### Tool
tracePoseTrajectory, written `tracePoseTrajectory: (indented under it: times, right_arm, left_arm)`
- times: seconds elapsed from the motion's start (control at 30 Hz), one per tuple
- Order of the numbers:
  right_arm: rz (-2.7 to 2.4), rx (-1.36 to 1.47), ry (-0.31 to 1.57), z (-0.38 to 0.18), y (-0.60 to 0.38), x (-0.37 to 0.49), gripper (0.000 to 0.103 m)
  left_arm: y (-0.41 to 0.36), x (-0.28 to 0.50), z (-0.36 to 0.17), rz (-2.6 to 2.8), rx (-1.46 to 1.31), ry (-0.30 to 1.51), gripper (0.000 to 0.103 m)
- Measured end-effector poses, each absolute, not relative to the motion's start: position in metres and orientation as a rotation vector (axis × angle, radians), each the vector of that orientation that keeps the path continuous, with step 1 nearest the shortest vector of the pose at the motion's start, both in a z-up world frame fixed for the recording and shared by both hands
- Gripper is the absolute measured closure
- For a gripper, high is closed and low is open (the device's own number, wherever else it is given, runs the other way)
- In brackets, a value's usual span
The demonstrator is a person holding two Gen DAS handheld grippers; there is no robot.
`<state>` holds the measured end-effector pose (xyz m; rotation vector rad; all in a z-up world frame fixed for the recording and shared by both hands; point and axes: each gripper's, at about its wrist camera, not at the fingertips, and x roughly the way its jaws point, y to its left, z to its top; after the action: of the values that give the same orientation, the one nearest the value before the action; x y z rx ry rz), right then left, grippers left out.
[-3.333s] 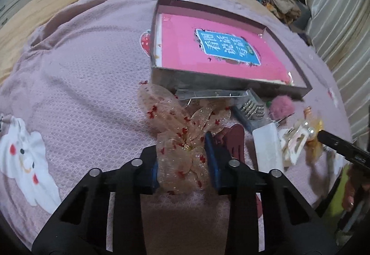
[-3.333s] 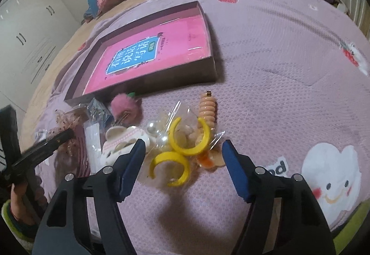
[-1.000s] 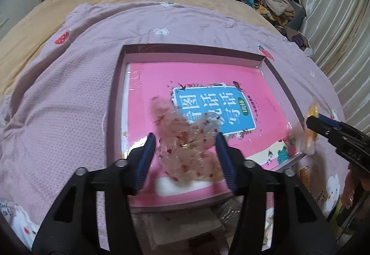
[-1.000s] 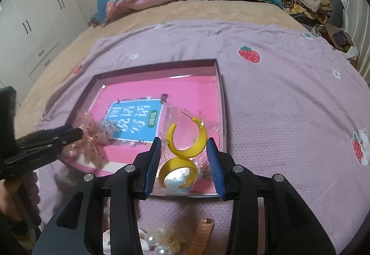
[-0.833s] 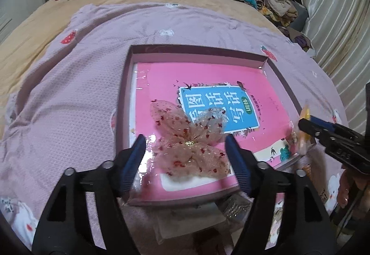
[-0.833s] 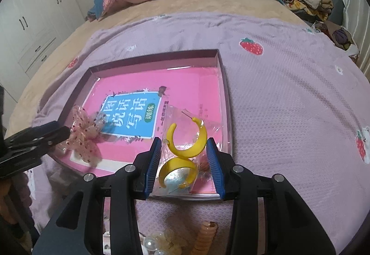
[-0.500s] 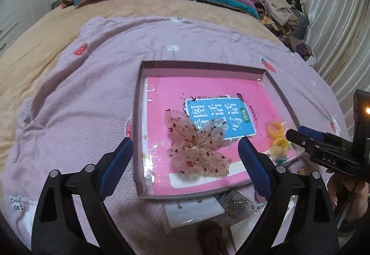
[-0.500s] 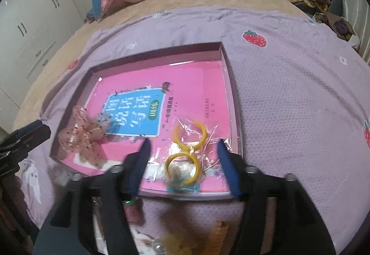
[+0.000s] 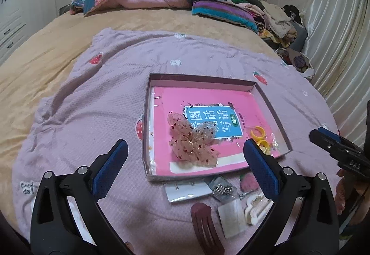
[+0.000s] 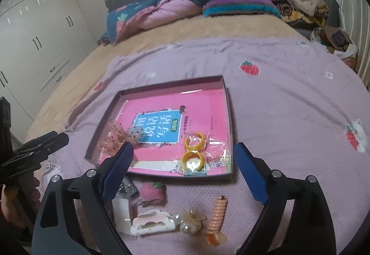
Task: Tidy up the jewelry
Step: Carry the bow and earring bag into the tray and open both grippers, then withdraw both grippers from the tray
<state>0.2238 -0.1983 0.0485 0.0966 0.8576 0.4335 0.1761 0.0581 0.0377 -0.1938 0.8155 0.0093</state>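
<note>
A shallow dark-rimmed box [image 9: 201,78] on the lilac blanket holds a pink book. A sheer pink bow [image 9: 192,141] with red specks lies on the book at its near left. A clear bag of yellow hoop earrings [image 10: 193,151] lies in the box's near right corner. My left gripper [image 9: 184,143] hovers above and short of the box. Its jaws are opening wide with nothing between them. My right gripper [image 10: 183,146] hangs back from the earring bag. Its jaws are opening too, and the pads touch nothing.
Loose pieces lie on the blanket in front of the box: a dark red hair claw [image 9: 205,222], a bag of beads [image 9: 222,188], a pink pompom [image 10: 153,192], a white claw clip [image 10: 152,223], a pearl clip [image 10: 187,220] and a peach spiral clip [image 10: 216,215]. Bedding is piled at the headboard.
Both grippers have let go: the bow and the earring bag now lie in the box. Both jaws have spread wide, and both hands have pulled back and up from the box.
</note>
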Motion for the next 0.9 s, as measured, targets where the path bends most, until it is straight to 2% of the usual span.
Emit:
tracePoseTrajectory:
  times: [0.43, 0.9]
  right_arm:
    - [0.481, 0.103, 0.781, 0.084, -0.217, 0.173, 0.012]
    - [0.512, 0.072, 0.759, 0.089, -0.221, 0.131, 0.012]
  left_arm:
    - [0.043, 0.132, 0.059, -0.004, -0.175, 0.768, 0.009]
    - [0.032, 0.094, 0.059, -0.019, -0.168, 0.752, 0.009]
